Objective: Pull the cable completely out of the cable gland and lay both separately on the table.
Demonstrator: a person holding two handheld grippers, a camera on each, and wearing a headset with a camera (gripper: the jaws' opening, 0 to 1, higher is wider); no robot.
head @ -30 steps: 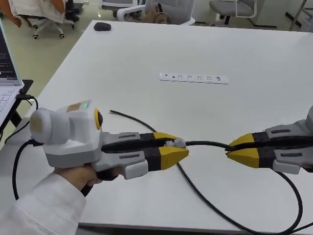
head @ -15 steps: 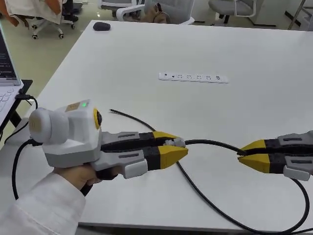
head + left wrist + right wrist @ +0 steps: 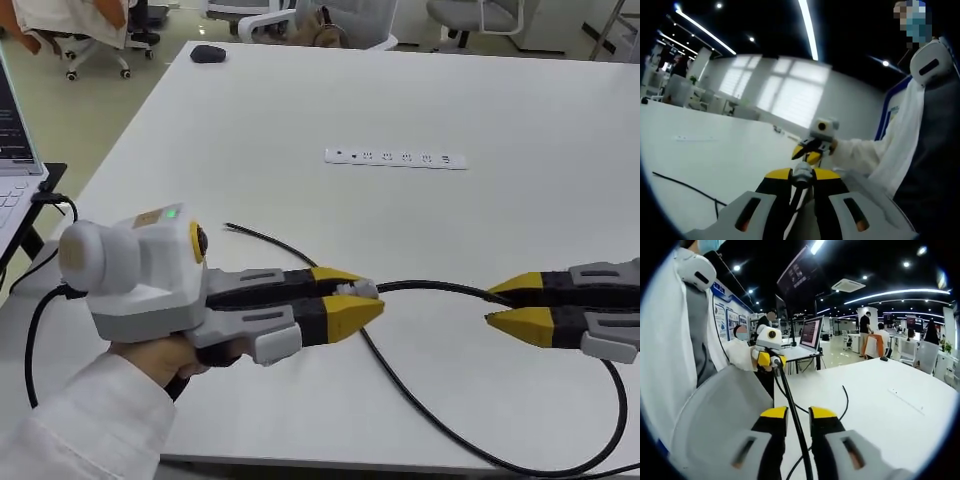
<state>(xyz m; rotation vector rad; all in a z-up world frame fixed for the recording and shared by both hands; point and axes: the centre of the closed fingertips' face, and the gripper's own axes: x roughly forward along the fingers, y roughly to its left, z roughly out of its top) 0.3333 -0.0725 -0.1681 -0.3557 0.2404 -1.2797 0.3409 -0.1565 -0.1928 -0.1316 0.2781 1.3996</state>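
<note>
Thin black cable leaving small grey cable gland above white worktop.
Left hand-held gripper pinches gland; right hand-held gripper spread around cable.

Over the near tabletop, the left gripper, with the cable gland between its tips, faces the right gripper. The cable runs between them. A power strip lies behind, and what may be a mouse sits at the far left corner.

The cable gland is mostly hidden between the jaws of the left gripper. The right gripper is cut off at the picture's edge, and the cable runs out below it.
</note>
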